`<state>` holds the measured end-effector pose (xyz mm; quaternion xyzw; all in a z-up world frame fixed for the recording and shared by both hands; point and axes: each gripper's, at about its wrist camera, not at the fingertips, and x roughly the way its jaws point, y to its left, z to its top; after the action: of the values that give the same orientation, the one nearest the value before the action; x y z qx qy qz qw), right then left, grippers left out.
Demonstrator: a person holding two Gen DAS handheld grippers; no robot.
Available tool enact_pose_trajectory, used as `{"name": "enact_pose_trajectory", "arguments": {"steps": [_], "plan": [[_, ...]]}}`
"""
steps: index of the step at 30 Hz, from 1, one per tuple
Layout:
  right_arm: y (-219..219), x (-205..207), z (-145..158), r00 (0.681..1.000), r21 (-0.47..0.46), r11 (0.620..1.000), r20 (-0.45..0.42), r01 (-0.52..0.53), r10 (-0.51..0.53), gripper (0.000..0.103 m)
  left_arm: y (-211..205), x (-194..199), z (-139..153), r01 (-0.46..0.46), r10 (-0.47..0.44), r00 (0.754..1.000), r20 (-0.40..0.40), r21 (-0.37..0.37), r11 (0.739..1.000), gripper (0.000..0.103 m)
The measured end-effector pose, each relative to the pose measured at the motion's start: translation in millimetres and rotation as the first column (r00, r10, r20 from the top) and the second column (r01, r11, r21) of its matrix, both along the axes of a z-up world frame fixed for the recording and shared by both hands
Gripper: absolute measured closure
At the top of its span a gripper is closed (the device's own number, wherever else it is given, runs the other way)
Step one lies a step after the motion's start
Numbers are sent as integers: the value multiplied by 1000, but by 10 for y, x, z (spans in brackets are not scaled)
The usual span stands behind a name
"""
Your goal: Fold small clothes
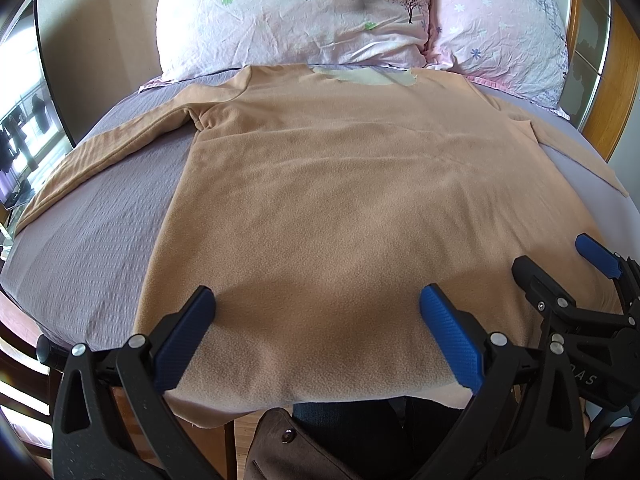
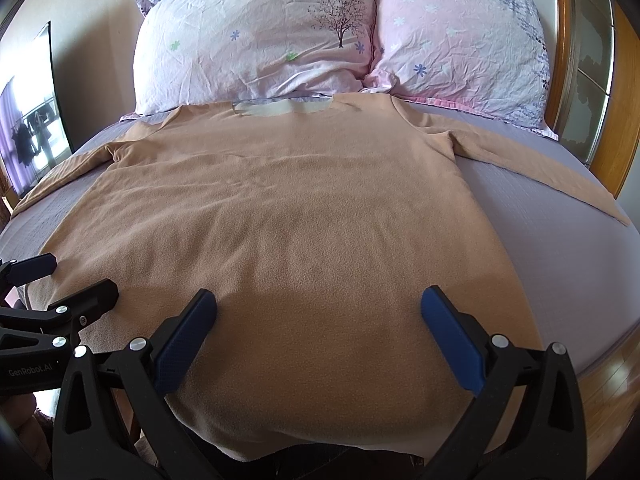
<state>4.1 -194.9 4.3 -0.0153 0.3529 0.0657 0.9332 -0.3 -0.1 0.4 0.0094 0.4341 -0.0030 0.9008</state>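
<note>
Directly at 12 o'clock, the tan shirt [image 1: 320, 200] runs hem-to-collar away from my left gripper [image 1: 318, 320] and right gripper [image 2: 320, 320], both wide open, empty, equally near.

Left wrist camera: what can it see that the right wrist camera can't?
Only the left wrist view shows the brown bag and dark jeans below the bed's edge, plus the right gripper at its side. Only the right wrist view shows the wooden floor and the left gripper at its side. Both show the tan shirt lying flat on the purple bedspread, two flowery pillows, and open jaws above the hem.
</note>
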Motion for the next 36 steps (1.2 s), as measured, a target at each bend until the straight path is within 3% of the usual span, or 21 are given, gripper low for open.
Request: {"name": "enact_pose_trajectory", "arguments": {"steps": [16,20,23,26,29,32,34,36], "plan": [[4,-7,-5,1000,0,1000,2,-1,1,1,-1,6,2,0,0,1000,3,0,1000,2],[-18,44,43,999,-4,999,-5,-49,49,1,4,14,4,11,-11,1000,16,4,1000,2],[-318,146,179,999,30,999,30,-40,39,1,-11,-5,28,34,-35,998,46,6,999,2],[-978,398,444,990,84,989,58,123,-128,1,-14,1,51,53,-53,998,46,2,999,2],[-1766,637,589,944,173,932,25,320,-329,1,96,3,67,75,-72,996,52,-51,996,2],[-2748,862,593,824,276,781,-89,561,-560,4,290,83,123,93,-78,993,83,-184,979,2],[-3217,983,508,763,334,690,-186,642,-620,14,460,171,170,80,-54,992,112,-250,965,2],[-3594,1070,377,721,414,599,-274,685,-636,27,571,215,202,68,-31,990,135,-272,960,2]]}}
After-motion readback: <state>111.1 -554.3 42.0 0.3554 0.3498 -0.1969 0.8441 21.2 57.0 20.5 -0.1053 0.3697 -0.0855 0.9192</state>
